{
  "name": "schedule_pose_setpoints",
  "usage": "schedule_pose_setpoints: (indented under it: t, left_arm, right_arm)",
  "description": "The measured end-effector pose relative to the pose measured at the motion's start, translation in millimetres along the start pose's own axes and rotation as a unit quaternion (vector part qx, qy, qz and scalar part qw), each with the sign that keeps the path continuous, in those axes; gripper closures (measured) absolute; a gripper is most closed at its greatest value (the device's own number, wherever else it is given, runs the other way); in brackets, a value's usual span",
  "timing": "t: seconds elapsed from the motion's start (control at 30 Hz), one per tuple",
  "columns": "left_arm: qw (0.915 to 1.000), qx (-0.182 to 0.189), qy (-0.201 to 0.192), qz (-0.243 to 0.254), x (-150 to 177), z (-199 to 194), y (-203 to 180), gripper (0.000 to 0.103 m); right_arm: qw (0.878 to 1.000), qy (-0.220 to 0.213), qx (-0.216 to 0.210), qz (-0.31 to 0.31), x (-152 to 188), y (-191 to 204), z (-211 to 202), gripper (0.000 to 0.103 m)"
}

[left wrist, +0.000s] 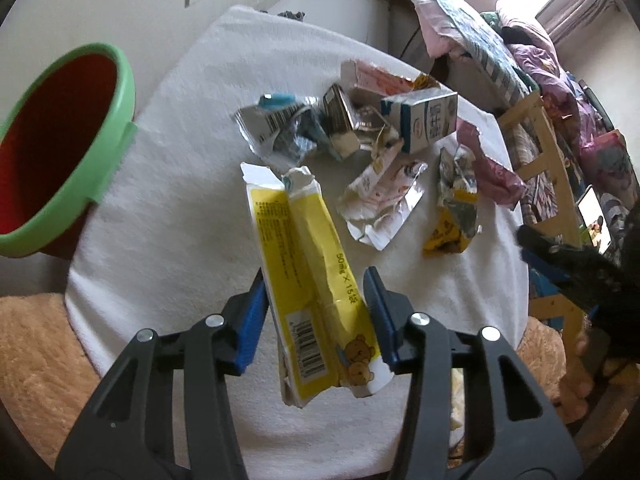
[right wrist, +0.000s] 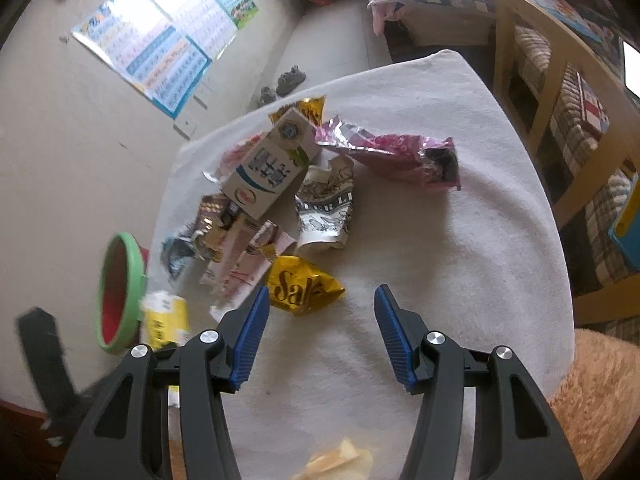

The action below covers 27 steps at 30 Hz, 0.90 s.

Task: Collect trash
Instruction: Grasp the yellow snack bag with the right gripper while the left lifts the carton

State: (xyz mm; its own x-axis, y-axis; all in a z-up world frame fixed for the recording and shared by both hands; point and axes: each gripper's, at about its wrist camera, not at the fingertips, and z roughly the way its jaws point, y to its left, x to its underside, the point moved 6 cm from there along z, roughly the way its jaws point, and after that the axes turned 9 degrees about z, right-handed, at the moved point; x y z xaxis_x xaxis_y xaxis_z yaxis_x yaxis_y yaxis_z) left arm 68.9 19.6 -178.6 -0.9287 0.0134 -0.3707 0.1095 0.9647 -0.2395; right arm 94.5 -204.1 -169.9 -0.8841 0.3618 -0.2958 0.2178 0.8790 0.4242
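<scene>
Gripped between blue pads, a flattened yellow box (left wrist: 316, 280) hangs lifted off the white-towelled table (left wrist: 168, 216), the left gripper (left wrist: 318, 304) pinching it by its long sides. Biggest after the table, a red bin with a green rim (left wrist: 60, 152) stands at 9 o'clock in the left wrist view, off the table's edge. Loose trash is heaped at 12 o'clock beyond the box: a white-and-blue milk carton (left wrist: 424, 120), a pink foil bag (right wrist: 400, 156) and crumpled wrappers. In the right wrist view, the right gripper (right wrist: 322, 312) hovers above the cloth with jaws spread and nothing between them, a gold snack packet (right wrist: 300, 288) at 12 o'clock just past its left pad.
</scene>
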Motion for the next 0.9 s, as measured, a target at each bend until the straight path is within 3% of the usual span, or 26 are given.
schedule_pose_setpoints:
  t: [0.33, 0.43, 0.53, 0.9]
  left_arm:
    - [1.0000, 0.002, -0.002, 0.006, 0.6, -0.1, -3.1, 0.057]
    - [1.0000, -0.001, -0.004, 0.008, -0.6, -1.2, -4.3, 0.057]
    - [0.9999, -0.003, -0.005, 0.010, -0.6, -1.5, -4.1, 0.057]
    - [0.9999, -0.005, -0.012, 0.008, -3.6, -6.4, -0.9, 0.057]
  right_arm:
    - [0.996, 0.022, 0.042, -0.070, 1.2, 20.5, 51.2, 0.050]
    - [0.996, 0.029, 0.041, -0.076, 3.2, 23.1, 62.0, 0.058]
    - [0.996, 0.028, 0.034, -0.079, 4.4, 25.7, 61.4, 0.077]
    - [0.998, 0.016, 0.005, -0.060, 8.3, 24.7, 37.1, 0.087]
